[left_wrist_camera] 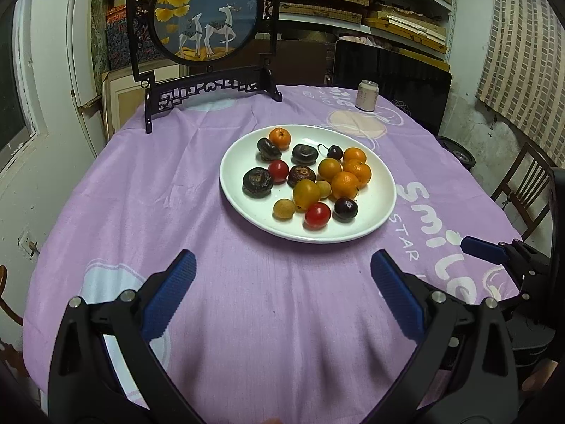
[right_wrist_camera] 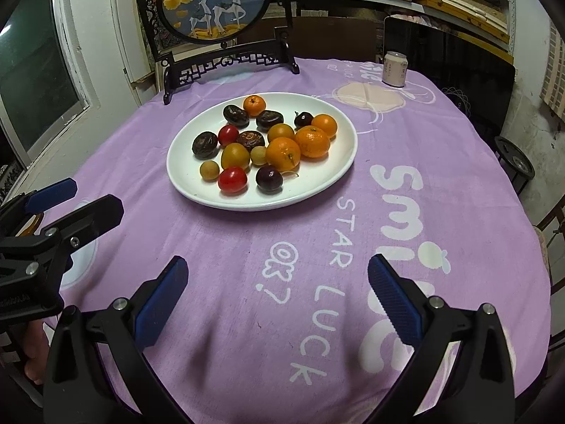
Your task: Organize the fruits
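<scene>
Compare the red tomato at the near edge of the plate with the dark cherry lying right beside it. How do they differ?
The red tomato is bright red; the dark cherry is deep purple, almost black. The red tomato looks slightly bigger than the dark cherry. The dark cherry shows a small dimple on top, while the red tomato looks smooth. Both are round, glossy and lie loose near the front rim of the white plate.

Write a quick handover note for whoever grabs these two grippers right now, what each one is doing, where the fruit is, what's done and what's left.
Left gripper: open, empty, above the purple tablecloth, short of the plate.
Right gripper: open, empty, also short of the plate.
Fruit: all mixed together on the white plate mid-table: oranges, red tomatoes, dark plums, dark brown fruits and small yellow ones.
Also on the table: a can and a deer screen at the far edge.
Done: nothing sorted that I can see.
Left: all the organizing.
</scene>
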Demonstrator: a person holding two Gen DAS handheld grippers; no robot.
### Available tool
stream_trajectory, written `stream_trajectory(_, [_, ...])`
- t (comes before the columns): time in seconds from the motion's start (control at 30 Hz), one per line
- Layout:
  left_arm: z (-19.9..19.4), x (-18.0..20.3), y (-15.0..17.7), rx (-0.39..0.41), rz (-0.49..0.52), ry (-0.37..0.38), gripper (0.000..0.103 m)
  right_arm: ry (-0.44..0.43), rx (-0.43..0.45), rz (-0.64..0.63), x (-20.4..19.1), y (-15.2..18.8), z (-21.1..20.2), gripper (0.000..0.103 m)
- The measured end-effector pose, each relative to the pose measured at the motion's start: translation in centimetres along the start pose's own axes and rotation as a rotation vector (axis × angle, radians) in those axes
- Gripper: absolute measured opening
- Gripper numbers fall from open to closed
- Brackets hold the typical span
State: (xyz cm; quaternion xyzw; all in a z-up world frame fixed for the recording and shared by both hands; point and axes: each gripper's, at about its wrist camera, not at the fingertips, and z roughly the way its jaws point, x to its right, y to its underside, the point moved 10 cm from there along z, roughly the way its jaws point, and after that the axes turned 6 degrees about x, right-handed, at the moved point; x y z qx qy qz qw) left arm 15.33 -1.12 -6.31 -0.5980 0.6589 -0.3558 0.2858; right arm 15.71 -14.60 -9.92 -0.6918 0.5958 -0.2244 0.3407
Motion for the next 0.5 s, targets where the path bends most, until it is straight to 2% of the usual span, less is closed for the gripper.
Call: stream_trajectory(0.5, [0.62, -0.16, 0.22, -0.033, -0.018, 0.011, 0.101, -0.007, -0.010, 0.004, -0.06, 0.11, 0.07, 0.102])
